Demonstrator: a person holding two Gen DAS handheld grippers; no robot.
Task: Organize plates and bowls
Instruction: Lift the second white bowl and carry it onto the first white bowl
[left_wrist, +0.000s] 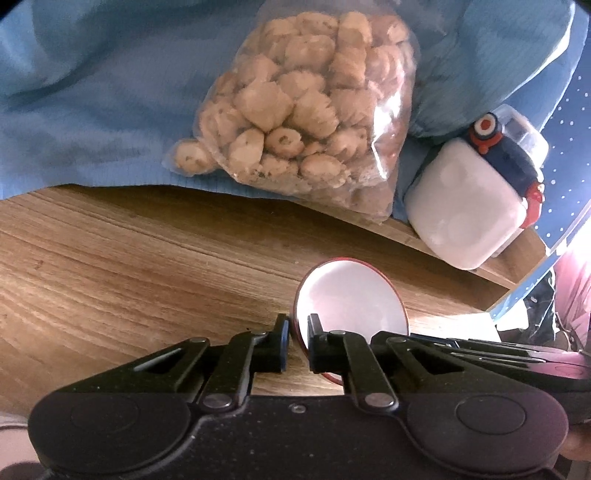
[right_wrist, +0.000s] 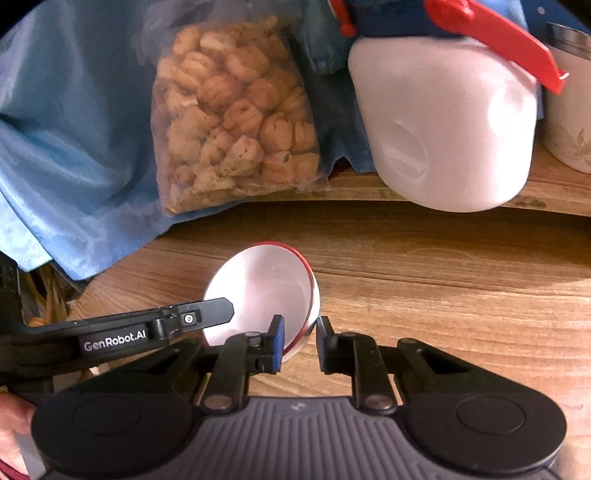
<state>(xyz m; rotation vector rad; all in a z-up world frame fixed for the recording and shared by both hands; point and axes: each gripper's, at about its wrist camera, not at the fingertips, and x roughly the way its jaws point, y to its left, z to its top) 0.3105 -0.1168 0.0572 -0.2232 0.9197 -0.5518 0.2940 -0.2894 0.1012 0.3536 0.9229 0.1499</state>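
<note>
A small white bowl with a red rim (left_wrist: 351, 295) is held tilted above the wooden table. My left gripper (left_wrist: 298, 343) is shut on its left rim, one finger inside and one outside. In the right wrist view the same bowl (right_wrist: 262, 288) shows with my right gripper (right_wrist: 299, 343) shut on its right rim, the rim clamped between the blue pads (right_wrist: 277, 343). The left gripper's arm (right_wrist: 147, 332) reaches in from the left and touches the bowl's far side.
A clear bag of biscuits (left_wrist: 303, 110) lies on a blue cloth (left_wrist: 92, 92) at the back. A white plastic jug with a blue and red cap (left_wrist: 469, 199) lies on a raised wooden ledge (right_wrist: 546, 184). A white cup (right_wrist: 569, 122) stands at the far right.
</note>
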